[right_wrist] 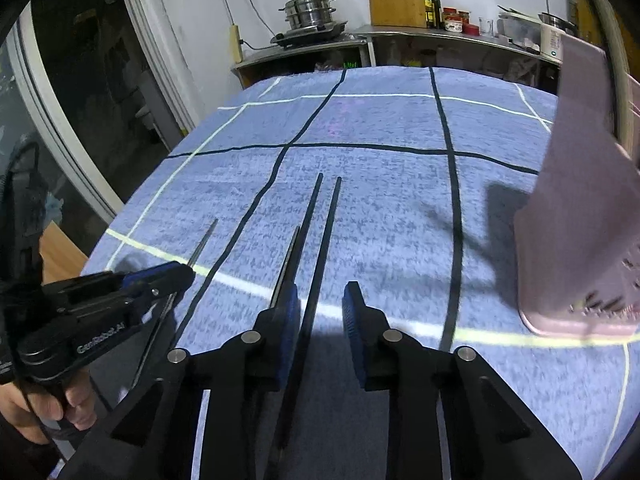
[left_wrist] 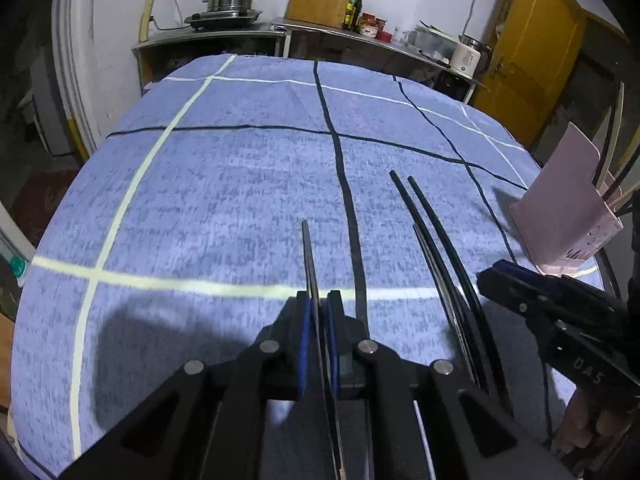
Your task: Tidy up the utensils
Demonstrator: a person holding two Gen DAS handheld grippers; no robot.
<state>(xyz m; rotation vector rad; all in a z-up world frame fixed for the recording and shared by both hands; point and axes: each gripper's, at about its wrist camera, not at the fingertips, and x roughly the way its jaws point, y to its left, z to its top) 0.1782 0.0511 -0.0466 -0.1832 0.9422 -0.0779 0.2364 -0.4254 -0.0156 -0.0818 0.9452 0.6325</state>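
At lower centre, the left gripper (left_wrist: 319, 312) clamps a thin dark metal chopstick (left_wrist: 310, 256), tip pointing away up the frame, near end cut off. The right gripper (right_wrist: 321, 308) is spread above loose black chopsticks (right_wrist: 320, 240) lying lengthwise on the blue checked tablecloth (right_wrist: 380, 200). At far right, the pink plastic utensil holder (right_wrist: 576, 240) is partly cropped.

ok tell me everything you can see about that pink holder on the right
The pink utensil holder stands at the right side of the blue checked tablecloth. It looks like smooth plastic, a tall box with one wall rising higher than the rest and dark markings low on one face. Black and pale chopsticks lean inside it. Neither gripper touches it; the right gripper is open beside it.
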